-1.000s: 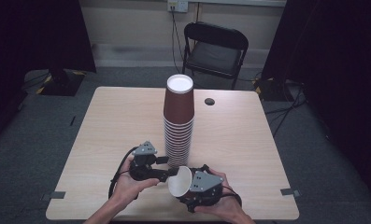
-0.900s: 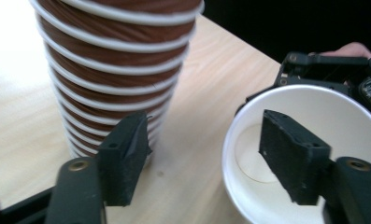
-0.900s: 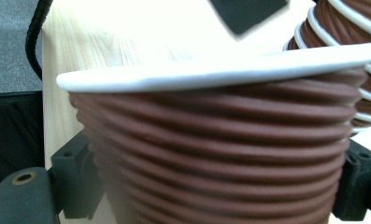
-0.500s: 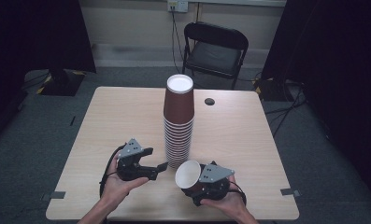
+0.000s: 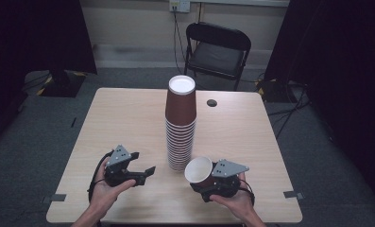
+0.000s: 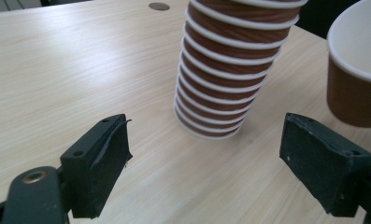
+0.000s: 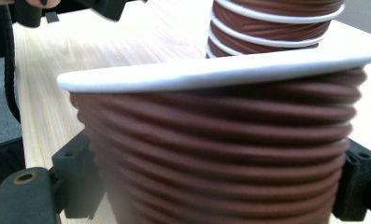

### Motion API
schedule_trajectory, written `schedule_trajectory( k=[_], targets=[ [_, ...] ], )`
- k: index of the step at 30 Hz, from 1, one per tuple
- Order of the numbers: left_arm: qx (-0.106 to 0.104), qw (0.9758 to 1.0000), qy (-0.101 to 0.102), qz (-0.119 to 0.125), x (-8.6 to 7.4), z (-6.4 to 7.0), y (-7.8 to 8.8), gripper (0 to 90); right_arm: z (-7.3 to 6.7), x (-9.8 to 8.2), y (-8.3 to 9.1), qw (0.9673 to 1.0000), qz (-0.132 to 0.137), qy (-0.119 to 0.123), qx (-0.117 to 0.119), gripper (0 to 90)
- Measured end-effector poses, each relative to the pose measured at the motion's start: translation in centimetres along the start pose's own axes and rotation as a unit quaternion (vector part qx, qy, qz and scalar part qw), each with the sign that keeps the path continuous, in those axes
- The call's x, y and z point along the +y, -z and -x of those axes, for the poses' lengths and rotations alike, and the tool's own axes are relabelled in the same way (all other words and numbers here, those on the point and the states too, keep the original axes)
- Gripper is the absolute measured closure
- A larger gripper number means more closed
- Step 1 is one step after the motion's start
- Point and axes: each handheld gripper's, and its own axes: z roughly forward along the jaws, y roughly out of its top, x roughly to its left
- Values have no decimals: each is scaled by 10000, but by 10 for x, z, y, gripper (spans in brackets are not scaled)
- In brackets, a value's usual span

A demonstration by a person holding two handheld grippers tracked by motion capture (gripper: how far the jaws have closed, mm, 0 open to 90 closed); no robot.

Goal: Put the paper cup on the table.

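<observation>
- A pale wood counter (image 5: pixel 128 123) fills the frame's centre, a stack of cups (image 5: pixel 180 127) on it.
- Your left tongs (image 5: pixel 140 168) have just spread, empty, lower left.
- Your right tongs (image 5: pixel 205 182) pinch 1 cup (image 5: pixel 200 171), lower centre: the handover looks done.

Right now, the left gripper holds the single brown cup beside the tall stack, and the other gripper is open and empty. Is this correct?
No, the sides are swapped. The right gripper holds the single brown cup beside the tall stack; the left gripper is open and empty, as the high view shows.
</observation>
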Motion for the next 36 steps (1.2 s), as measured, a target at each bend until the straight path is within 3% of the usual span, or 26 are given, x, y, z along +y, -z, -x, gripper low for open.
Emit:
schedule_trajectory(
  k=[3,7,11,15,24,36],
  targets=[
    [36,9999,-98,-50,-6,-3,3,157,3,0,1,9999,49,-151,3,122],
    [118,9999,-79,-63,-13,-7,8,156,6,3,3,9998,48,-200,-66,122],
    [80,9998,-155,-123,-18,-12,11,156,12,6,5,9992,52,-331,-223,123],
    [169,9997,-124,-120,-23,-19,12,156,20,8,6,9982,68,-462,-379,123],
    [260,9994,75,-231,-31,-28,9,157,48,14,9,9936,349,-848,-655,123],
    [260,9993,94,-251,-31,-27,9,158,75,26,4,9880,533,-1085,-963,123]
  ],
)
